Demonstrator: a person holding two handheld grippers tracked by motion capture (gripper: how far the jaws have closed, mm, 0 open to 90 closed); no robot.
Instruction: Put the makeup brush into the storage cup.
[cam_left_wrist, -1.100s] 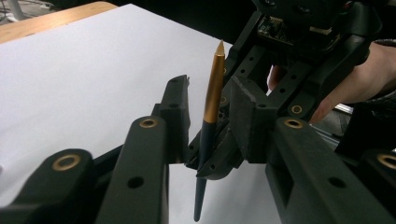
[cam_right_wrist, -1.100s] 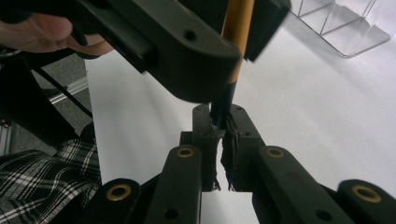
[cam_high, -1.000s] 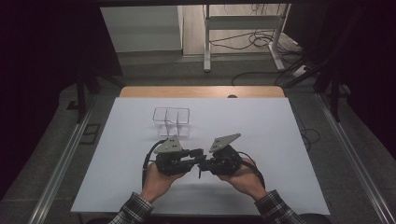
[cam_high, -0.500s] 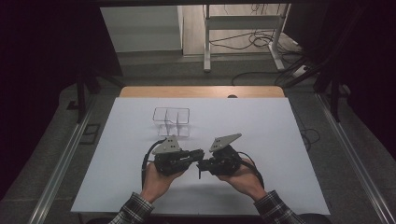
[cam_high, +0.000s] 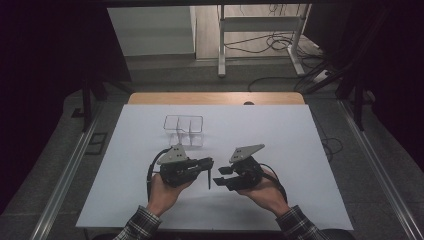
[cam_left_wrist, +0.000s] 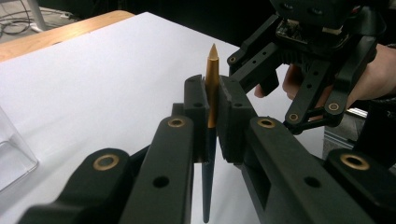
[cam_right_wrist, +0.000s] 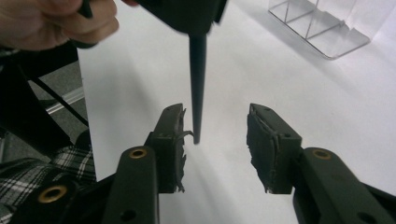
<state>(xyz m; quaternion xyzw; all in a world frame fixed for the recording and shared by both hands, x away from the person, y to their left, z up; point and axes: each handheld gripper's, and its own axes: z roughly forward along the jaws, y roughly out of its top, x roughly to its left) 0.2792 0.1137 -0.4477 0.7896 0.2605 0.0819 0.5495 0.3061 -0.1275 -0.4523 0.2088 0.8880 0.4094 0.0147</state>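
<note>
On the white rectangular table (cam_high: 300, 150), toward the middle of its near edge, the person's two hands hold the grippers facing each other, close together but apart. The left gripper (cam_left_wrist: 212, 100) is clamped on a slim pen with a dark tapered barrel and a gold pointed end (cam_left_wrist: 212, 79); in the left gripper view the pads press the pen from both sides where the gold part meets the dark barrel, the gold point rising above the jaws and the dark barrel running down below them. In the high view the pen (cam_high: 208, 177) hangs from the left gripper (cam_high: 209, 164) with its thin dark end pointing toward the near edge, above the table. The right gripper (cam_right_wrist: 215, 135) has just been opening its jaws; they stand apart and released, and in the right gripper view the pen's dark tip (cam_right_wrist: 197, 93) hangs just beside one pad without either pad pressing it. A clear plastic box with dividers (cam_high: 185, 129) stands farther back, toward the far edge, well apart from both grippers.
</note>
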